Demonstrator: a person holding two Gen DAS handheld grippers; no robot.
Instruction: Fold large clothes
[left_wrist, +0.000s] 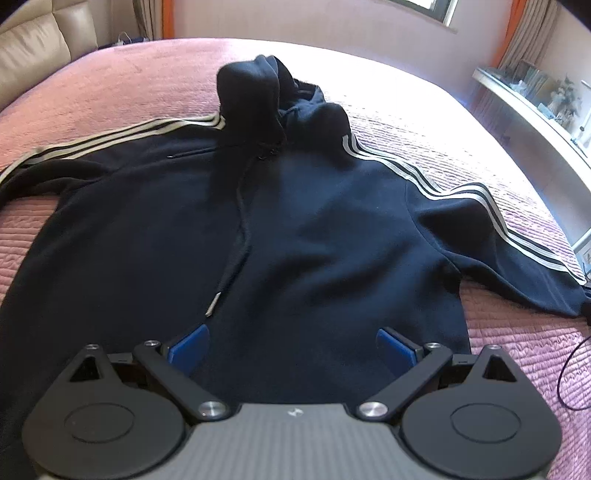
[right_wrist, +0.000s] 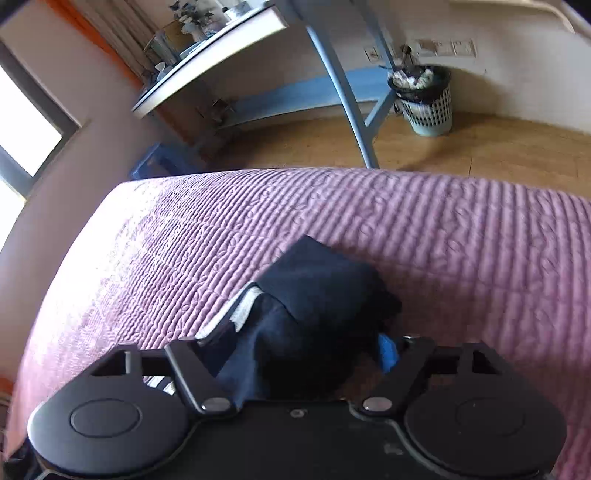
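Note:
A dark navy hoodie (left_wrist: 295, 229) with white sleeve stripes lies flat, front up, on the pink bed (left_wrist: 110, 85). Its hood is bunched at the far end and both sleeves spread out sideways. My left gripper (left_wrist: 291, 345) is open, its blue pads wide apart just above the hoodie's lower front. In the right wrist view the sleeve cuff (right_wrist: 317, 291) lies between the fingers of my right gripper (right_wrist: 317, 347). The cloth hides the left pad and only the right blue pad (right_wrist: 388, 350) shows, so I cannot tell whether it is closed.
A white desk (right_wrist: 221, 55) with blue legs stands beyond the bed edge, with a waste basket (right_wrist: 424, 99) on the wooden floor. A shelf (left_wrist: 535, 107) runs along the right wall. A thin black cable (left_wrist: 569, 369) lies on the bed at right.

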